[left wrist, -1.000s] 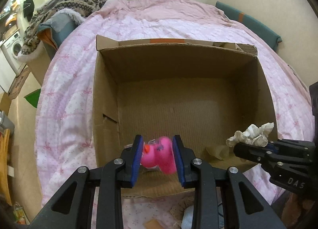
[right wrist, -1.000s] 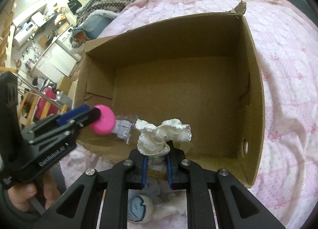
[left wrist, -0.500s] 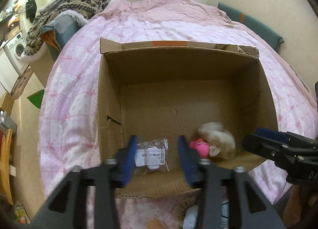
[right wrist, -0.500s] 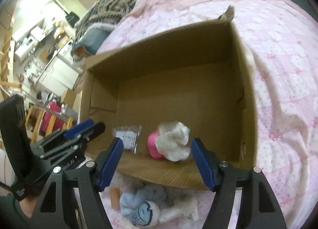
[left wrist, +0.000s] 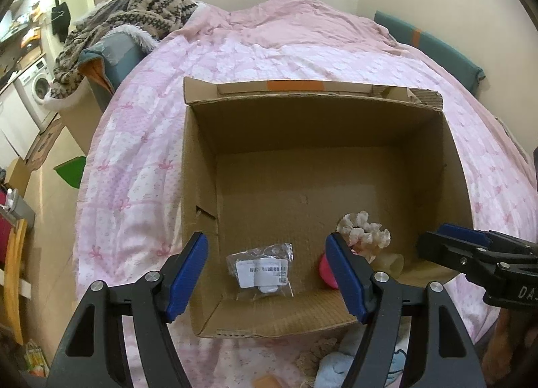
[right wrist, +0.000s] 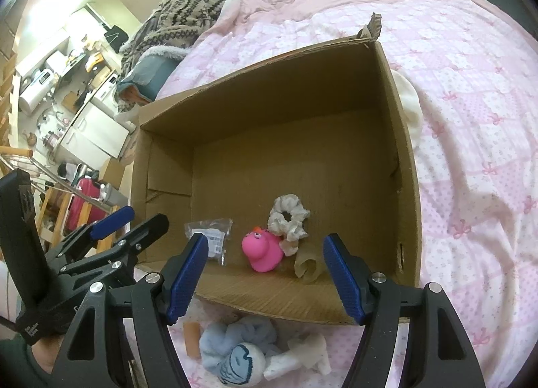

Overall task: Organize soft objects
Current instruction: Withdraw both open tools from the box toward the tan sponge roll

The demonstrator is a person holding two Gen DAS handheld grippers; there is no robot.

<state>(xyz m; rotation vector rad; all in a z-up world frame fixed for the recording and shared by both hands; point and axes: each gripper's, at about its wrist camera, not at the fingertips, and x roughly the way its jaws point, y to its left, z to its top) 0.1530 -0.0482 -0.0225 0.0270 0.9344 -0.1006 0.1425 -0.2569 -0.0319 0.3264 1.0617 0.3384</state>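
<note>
An open cardboard box [left wrist: 198, 166] [right wrist: 407, 166] sits on a pink bed. Inside near the front lie a pink rubber duck [right wrist: 262, 250] [left wrist: 327, 270], a white scrunchie [right wrist: 288, 216] [left wrist: 363, 233], a beige tube [right wrist: 307, 267] and a clear plastic packet [left wrist: 260, 268] [right wrist: 210, 235]. My left gripper [left wrist: 267, 273] is open and empty above the box's front edge. My right gripper [right wrist: 264, 273] is open and empty beside it, over the duck. A light blue soft toy [right wrist: 235, 351], white socks [right wrist: 302, 354] and an orange piece [right wrist: 191, 337] lie on the bed in front of the box.
The pink quilt [left wrist: 141, 159] covers the bed around the box. A patterned blanket [left wrist: 134, 14] lies over a grey cushion at the far left. A white item [right wrist: 410, 102] sits behind the box's right wall. A washing machine [left wrist: 37, 88] and furniture stand at left.
Both grippers opened: the left let go of the pink duck, the right let go of the white scrunchie. Both items now lie in the box. Both grippers pulled back slightly.
</note>
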